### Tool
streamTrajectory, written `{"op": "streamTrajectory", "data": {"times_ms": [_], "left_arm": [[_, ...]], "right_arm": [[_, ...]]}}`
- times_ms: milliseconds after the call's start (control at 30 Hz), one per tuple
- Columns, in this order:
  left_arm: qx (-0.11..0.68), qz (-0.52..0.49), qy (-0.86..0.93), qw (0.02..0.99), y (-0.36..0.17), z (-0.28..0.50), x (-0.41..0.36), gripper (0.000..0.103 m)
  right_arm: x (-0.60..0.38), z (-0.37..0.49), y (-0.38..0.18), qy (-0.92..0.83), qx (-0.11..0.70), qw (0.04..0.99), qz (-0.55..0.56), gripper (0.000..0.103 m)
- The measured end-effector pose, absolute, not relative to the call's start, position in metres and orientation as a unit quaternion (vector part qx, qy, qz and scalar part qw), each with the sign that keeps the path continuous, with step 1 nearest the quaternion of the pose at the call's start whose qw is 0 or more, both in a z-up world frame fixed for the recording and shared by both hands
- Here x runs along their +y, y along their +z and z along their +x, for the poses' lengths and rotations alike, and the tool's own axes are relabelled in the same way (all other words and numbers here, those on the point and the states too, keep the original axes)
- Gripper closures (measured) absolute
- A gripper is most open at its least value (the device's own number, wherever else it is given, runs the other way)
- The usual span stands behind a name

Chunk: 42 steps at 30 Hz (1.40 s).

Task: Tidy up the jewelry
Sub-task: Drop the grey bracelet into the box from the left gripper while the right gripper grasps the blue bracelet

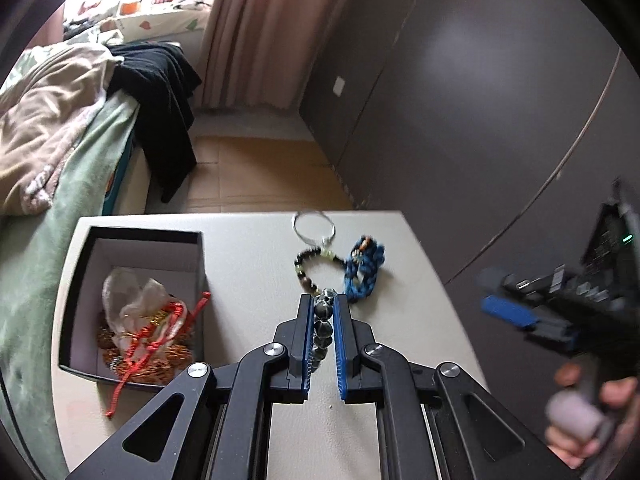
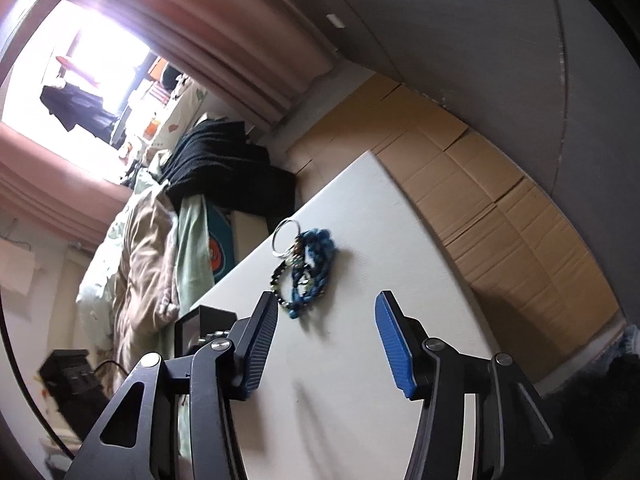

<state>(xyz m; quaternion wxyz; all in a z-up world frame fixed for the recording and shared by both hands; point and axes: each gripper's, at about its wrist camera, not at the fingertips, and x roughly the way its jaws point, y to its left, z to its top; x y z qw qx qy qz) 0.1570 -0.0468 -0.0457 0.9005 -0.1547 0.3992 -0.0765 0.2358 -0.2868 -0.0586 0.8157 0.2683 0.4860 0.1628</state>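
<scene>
Room setting. A white table (image 1: pixel 256 248) stands near a dark grey wall (image 1: pixel 460 100) bearing a small white switch plate (image 1: pixel 339 87). Flattened cardboard (image 2: pixel 480 184) covers the floor between table and wall. Pink curtains (image 1: pixel 260 32) hang beside the wall; daylight enters through a window (image 2: pixel 100 52) (overexposed in the right wrist view). A bed (image 1: pixel 52 148) beside the table carries green and beige bedding, with a black garment (image 1: pixel 164 96) draped over its corner.
</scene>
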Motion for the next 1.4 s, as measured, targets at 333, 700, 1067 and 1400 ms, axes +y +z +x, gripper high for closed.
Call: {"op": "streamTrajectory", "data": {"times_ms": [333,700,1067,1400], "left_arm": [[0.374,-0.209,-0.070,0.901,-0.030,0.142,0.007,0.094],[0.348,-0.264,-0.052,0.898,-0.023,0.129,0.071,0.094],[0.356,-0.269,-0.027,0.894,-0.042,0.133,0.095,0.094],[0.353,-0.270,-0.026,0.896,-0.042,0.135,0.089,0.094]], "right_arm": [[-0.232,0.242,-0.071,0.142,0.467,0.847,0.208,0.050],[-0.185,0.247,-0.093,0.123,0.456,0.875,0.104,0.050],[-0.172,0.255,-0.106,0.112,0.481,0.868,0.047,0.097],[-0.201,0.234,-0.078,0.143,0.474,0.863,0.102,0.097]]}}
